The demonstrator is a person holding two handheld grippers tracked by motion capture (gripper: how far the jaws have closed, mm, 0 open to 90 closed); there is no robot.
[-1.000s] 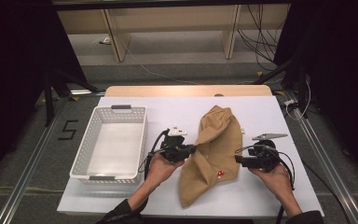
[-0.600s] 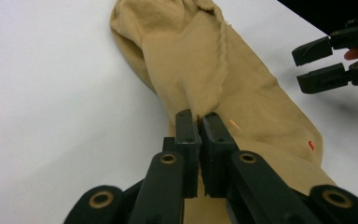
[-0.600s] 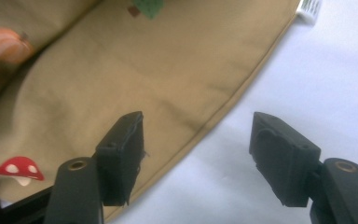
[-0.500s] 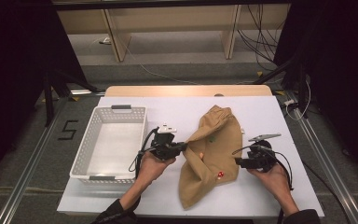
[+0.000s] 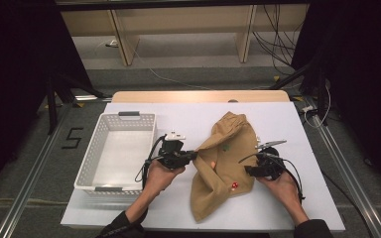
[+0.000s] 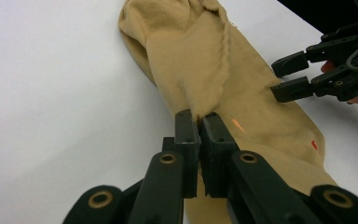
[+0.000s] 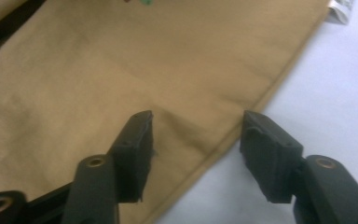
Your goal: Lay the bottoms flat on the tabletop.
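The small coloured marks (image 5: 234, 185) on the tan cloth (image 5: 223, 168) were too tiny to identify. At twelve o'clock, a green patch (image 7: 145, 3) was cut off.

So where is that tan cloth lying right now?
In the high view the tan cloth lies on the white table, right of the white basket, between both grippers.

The tan garment (image 5: 223, 163) is soft matt cloth, faintly napped, with a rough puckered seam (image 6: 223, 42) and small coloured embroidered specks. The left gripper (image 6: 199, 125) and right gripper (image 7: 196, 140) are matt black plastic with brass-coloured rivets. The basket (image 5: 92, 166) is white perforated plastic. The table (image 5: 188, 116) is smooth matt white.
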